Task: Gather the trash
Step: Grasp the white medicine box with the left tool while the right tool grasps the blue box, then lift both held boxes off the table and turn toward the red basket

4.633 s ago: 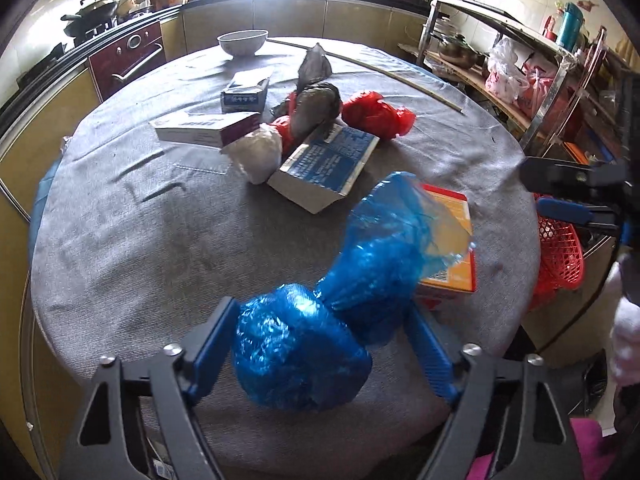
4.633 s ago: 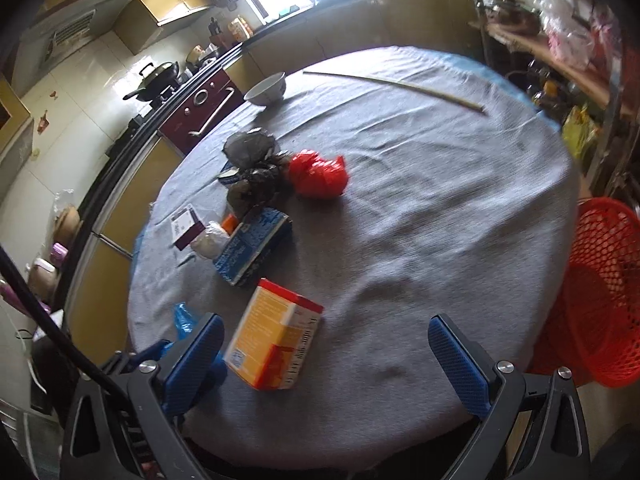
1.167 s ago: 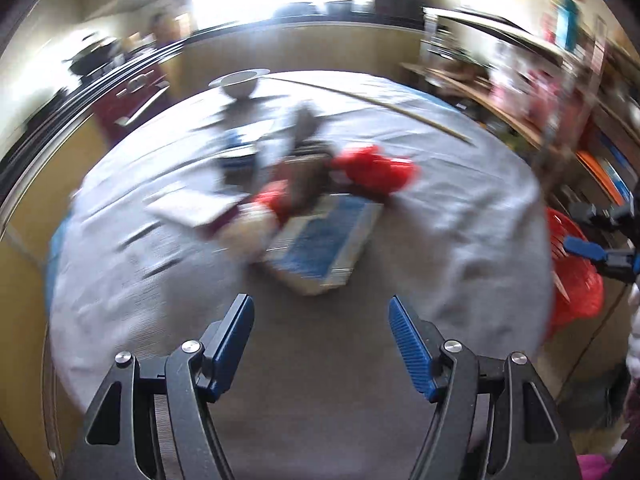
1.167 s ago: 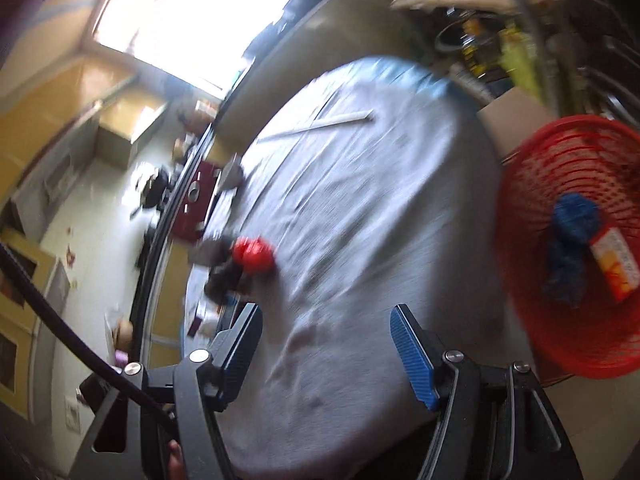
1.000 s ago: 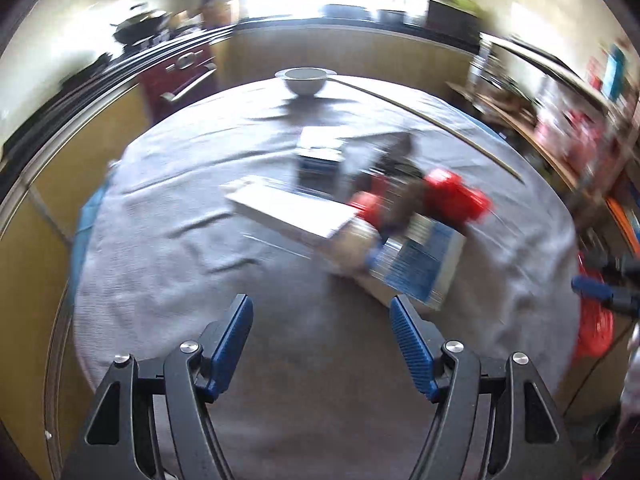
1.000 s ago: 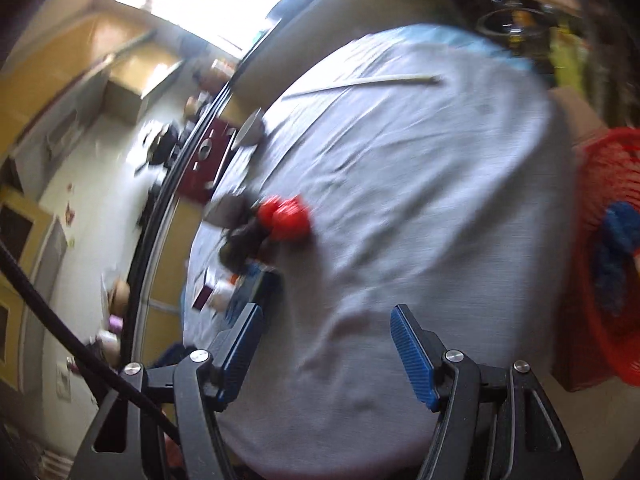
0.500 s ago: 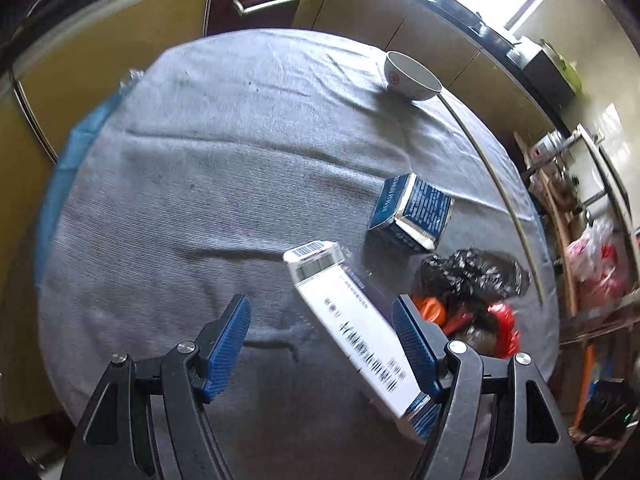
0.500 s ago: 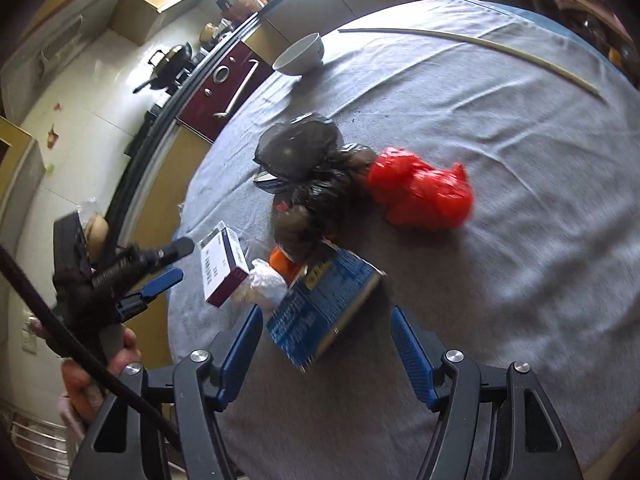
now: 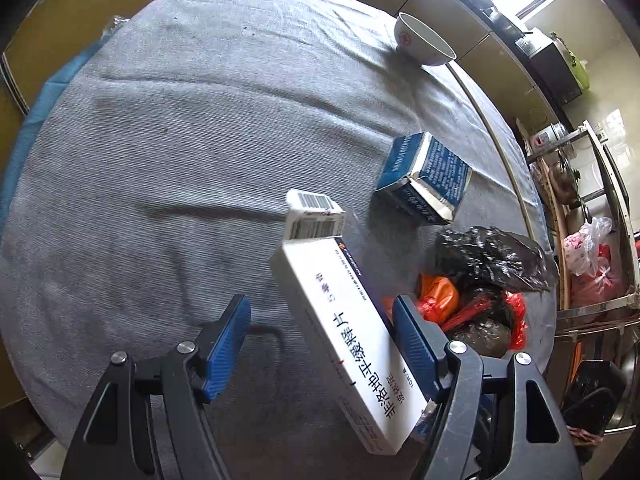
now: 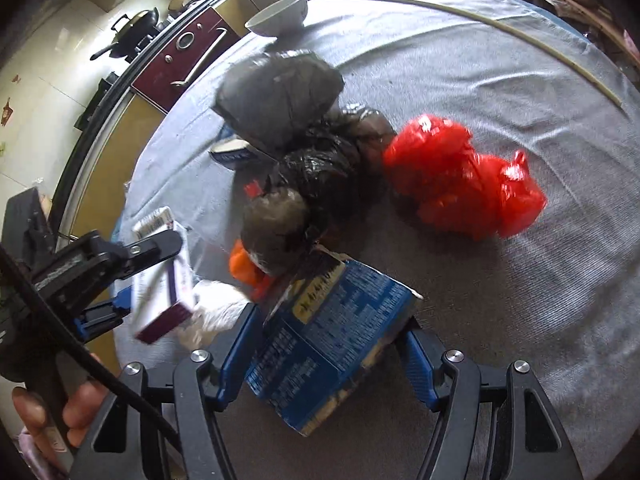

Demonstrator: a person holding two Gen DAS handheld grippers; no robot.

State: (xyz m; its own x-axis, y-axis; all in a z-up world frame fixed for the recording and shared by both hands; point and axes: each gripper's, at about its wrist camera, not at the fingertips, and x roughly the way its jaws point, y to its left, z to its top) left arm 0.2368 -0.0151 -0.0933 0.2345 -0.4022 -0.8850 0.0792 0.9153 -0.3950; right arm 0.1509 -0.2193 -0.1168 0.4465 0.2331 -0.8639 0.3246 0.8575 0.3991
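The left hand-held gripper (image 9: pixel 320 344) stands released over the white box (image 9: pixel 352 344), whose long axis runs along its fingers; the right hand-held gripper (image 10: pixel 328 348), unclenched, straddles the blue box (image 10: pixel 328 340) on the table (image 9: pixel 160 140).

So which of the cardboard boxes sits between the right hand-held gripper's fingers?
The big blue box, printed side up; the white box is by the left hand-held gripper.
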